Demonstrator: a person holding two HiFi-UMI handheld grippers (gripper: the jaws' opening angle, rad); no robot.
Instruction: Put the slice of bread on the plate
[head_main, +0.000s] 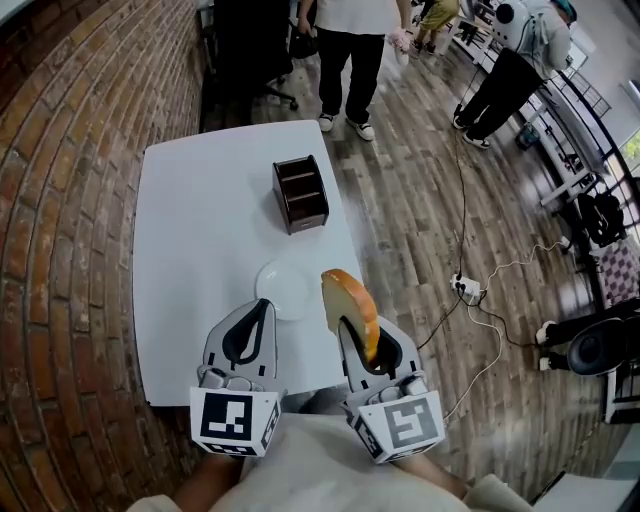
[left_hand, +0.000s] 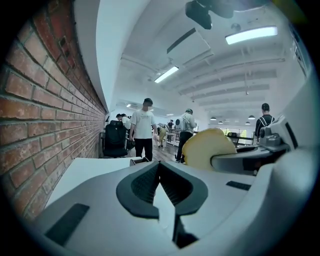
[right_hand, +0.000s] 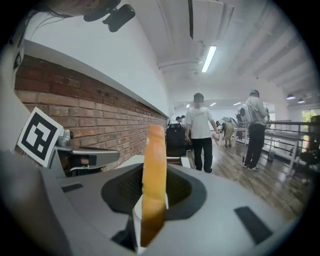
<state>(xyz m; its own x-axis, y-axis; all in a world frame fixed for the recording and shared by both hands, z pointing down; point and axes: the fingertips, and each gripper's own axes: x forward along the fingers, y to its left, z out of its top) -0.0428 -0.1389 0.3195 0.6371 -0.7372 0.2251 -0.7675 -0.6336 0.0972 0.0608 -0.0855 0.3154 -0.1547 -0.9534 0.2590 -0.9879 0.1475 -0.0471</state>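
A: Item one, the slice of bread (head_main: 350, 303). Where was it?

B: In the right gripper (head_main: 356, 335), stood on edge with the crust uppermost. The jaws were drawn narrow and pressed on both faces of the slice. It hung in the air above the near right edge of the white table (head_main: 190, 230), just beside the plate (head_main: 285, 290) and not on it.

A: Item two, the left gripper (head_main: 264, 306)?

B: Jaws together, tips meeting, nothing between them. It pointed toward the near side of the plate.

A: Task status?

B: Pick-up done, by my reading. Left to do: carry the slice over the plate, lay it down and let go.

A: Containers. The plate?

B: One small white round plate, flat on the table near the front edge. Nothing lay on it.

A: Any other?

B: One dark brown wooden box (head_main: 300, 193), open at the top, with two compartments split by a divider. It stood beyond the plate, well apart from it. Both compartments looked bare, though their floors were dark.
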